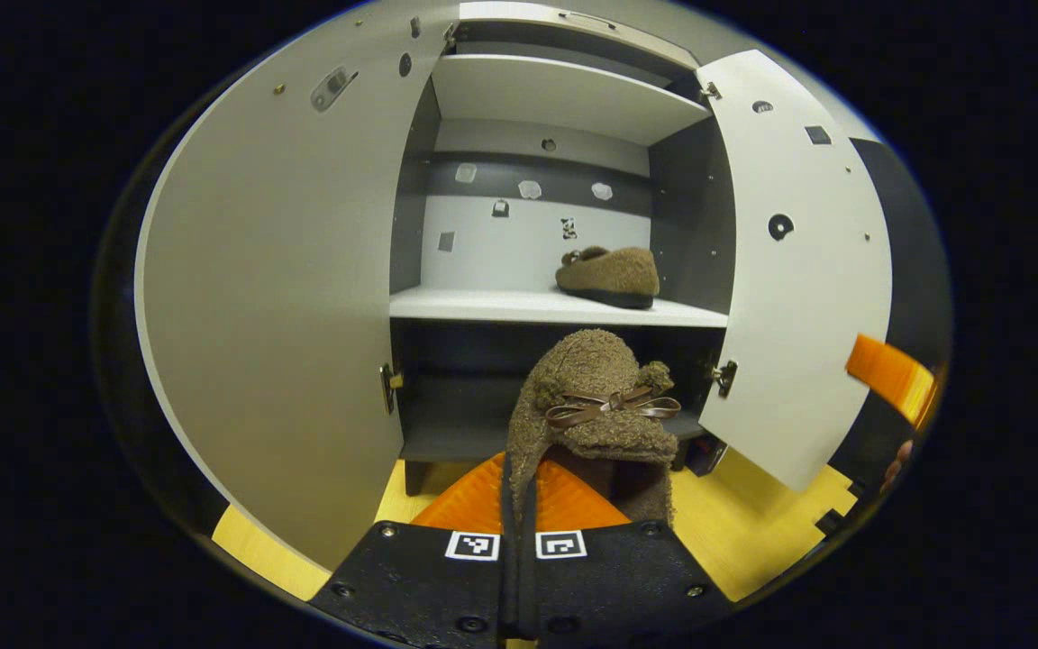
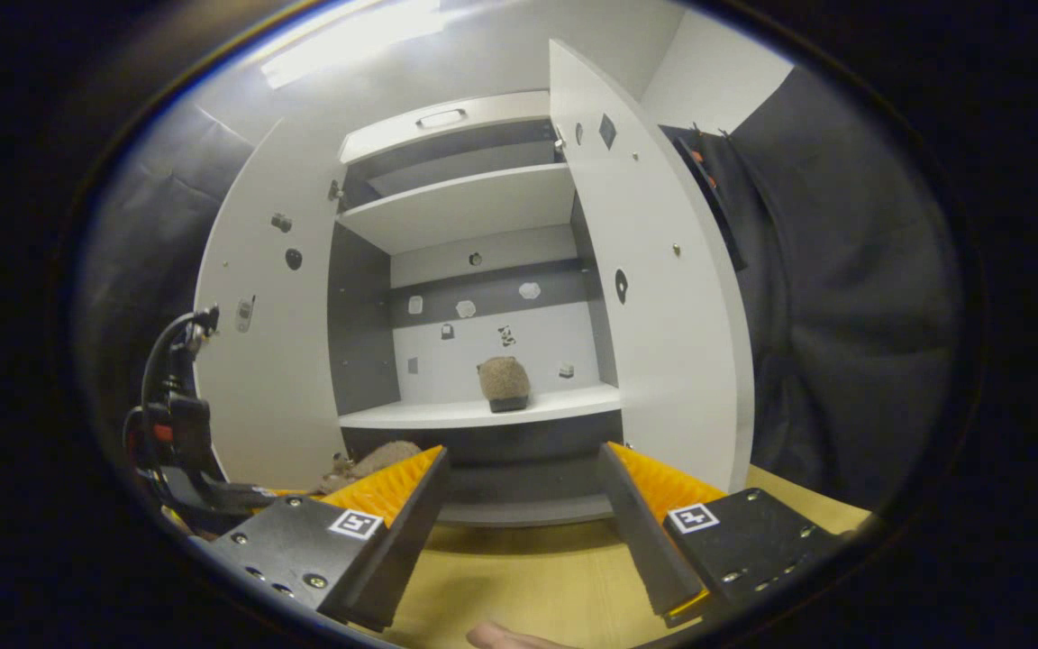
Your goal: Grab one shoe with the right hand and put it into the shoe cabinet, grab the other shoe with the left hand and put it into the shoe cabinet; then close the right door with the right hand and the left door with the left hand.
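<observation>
Dark grey cloth wall (image 2: 852,297) hangs right of the pale yellow wooden surface (image 2: 519,586); overhead, what seems a bright white ceiling light strip (image 2: 348,41) glows.

Staged recording booth mimicking a home entryway, white shoe cabinet (image 2: 483,297) standing open on a pale wooden floor (image 2: 519,577), dark cloth wall (image 2: 843,315) hanging around it, strip light (image 2: 348,41) glowing overhead

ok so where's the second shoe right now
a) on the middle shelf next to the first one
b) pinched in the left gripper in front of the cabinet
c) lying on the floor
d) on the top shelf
b: in the left gripper view the left gripper is shut on the brown shoe with the bow, held in front of the open cabinet, while the other shoe sits alone on the middle shelf.
</observation>
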{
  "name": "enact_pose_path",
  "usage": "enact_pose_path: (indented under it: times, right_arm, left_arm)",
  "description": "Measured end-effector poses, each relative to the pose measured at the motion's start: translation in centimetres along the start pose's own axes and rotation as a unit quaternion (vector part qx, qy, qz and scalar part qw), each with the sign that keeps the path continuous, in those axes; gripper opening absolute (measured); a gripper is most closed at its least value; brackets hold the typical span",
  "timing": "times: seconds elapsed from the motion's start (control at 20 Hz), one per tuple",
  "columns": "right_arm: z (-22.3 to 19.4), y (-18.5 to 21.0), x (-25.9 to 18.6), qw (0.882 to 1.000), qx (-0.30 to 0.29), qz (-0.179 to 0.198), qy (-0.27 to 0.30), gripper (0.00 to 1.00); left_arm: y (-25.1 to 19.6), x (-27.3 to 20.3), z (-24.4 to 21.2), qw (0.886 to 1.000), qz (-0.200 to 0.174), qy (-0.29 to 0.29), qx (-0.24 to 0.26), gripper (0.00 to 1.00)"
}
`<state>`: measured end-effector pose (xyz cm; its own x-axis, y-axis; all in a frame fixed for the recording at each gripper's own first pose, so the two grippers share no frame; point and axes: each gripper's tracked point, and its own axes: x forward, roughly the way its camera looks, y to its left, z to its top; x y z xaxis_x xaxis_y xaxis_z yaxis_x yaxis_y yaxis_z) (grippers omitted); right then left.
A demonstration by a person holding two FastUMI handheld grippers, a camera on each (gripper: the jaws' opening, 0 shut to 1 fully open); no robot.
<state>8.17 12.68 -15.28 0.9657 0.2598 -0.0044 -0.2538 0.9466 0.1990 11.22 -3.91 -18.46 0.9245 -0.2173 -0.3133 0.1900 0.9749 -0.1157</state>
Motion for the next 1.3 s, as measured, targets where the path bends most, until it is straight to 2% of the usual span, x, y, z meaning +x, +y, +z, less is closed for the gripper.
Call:
enact_pose_path:
  times: [0.15,0.2,0.25,0.3,0.35,0.45,0.65,0.7,0.75,0.9,0.95,1.0,1.05,1.1,1.15,1.2,1.3]
  right_arm:
    - [-0.4,-0.3,-0.2,1.000,-0.005,0.005,-0.002,0.99]
    - [-0.5,-0.3,-0.3,1.000,-0.004,0.007,-0.004,0.94]
    - [-0.6,-0.3,-0.2,1.000,-0.002,0.009,-0.005,0.99]
    - [-0.7,-0.2,0.0,1.000,-0.001,0.014,-0.005,0.95]
    - [-0.9,-0.2,0.0,1.000,-0.002,0.020,-0.005,0.99]
    - [-0.9,-0.6,0.2,1.000,-0.005,0.023,-0.007,0.99]
    - [-1.2,-1.2,1.3,1.000,0.000,0.026,-0.002,0.99]
    - [-1.0,-1.3,1.6,1.000,0.005,0.026,-0.003,0.95]
    - [-0.8,-1.3,1.9,1.000,0.009,0.026,-0.004,0.99]
    - [0.2,-1.7,1.9,1.000,0.006,0.029,-0.011,0.99]
    - [0.4,-1.7,2.1,0.999,0.004,0.030,-0.014,0.99]
    - [0.6,-1.7,2.1,0.999,0.003,0.031,-0.016,0.99]
    - [0.6,-1.5,2.2,0.999,0.003,0.034,-0.017,0.94]
    - [0.6,-1.2,2.3,0.999,0.001,0.037,-0.017,0.99]
    - [0.4,-1.1,2.5,0.999,-0.001,0.038,-0.017,0.94]
    - [0.3,-0.9,2.6,0.999,-0.004,0.040,-0.017,0.99]
    - [0.2,-0.3,2.9,0.999,-0.010,0.044,-0.017,0.99]
  left_arm:
    - [0.1,1.0,4.9,0.999,0.007,-0.044,-0.016,0.00]
    - [0.2,1.6,6.8,0.998,0.013,-0.061,-0.021,0.02]
    - [0.2,2.4,8.5,0.997,0.017,-0.073,-0.025,0.00]
    - [0.2,3.3,9.9,0.996,0.021,-0.084,-0.028,0.00]
    - [0.0,4.1,11.5,0.995,0.025,-0.097,-0.030,0.00]
    - [0.2,6.0,14.0,0.992,0.041,-0.117,-0.027,0.01]
    - [-0.6,9.1,18.3,0.986,0.046,-0.154,-0.037,0.00]
    - [-0.5,9.9,19.0,0.986,0.048,-0.158,-0.036,0.00]
    - [-0.3,10.7,19.8,0.985,0.050,-0.163,-0.039,0.00]
    - [1.0,13.8,21.6,0.981,0.062,-0.175,-0.061,0.00]
    - [1.5,14.9,21.7,0.980,0.067,-0.173,-0.069,0.03]
    - [1.9,15.9,21.7,0.980,0.068,-0.171,-0.077,0.00]
    - [2.2,17.2,21.5,0.980,0.066,-0.167,-0.084,0.00]
    - [2.4,18.4,21.1,0.981,0.066,-0.160,-0.085,0.00]
    - [2.7,19.5,20.6,0.982,0.069,-0.151,-0.091,0.00]
    - [2.6,20.7,19.9,0.984,0.067,-0.139,-0.094,0.00]
    - [2.4,22.8,18.5,0.986,0.060,-0.119,-0.098,0.00]
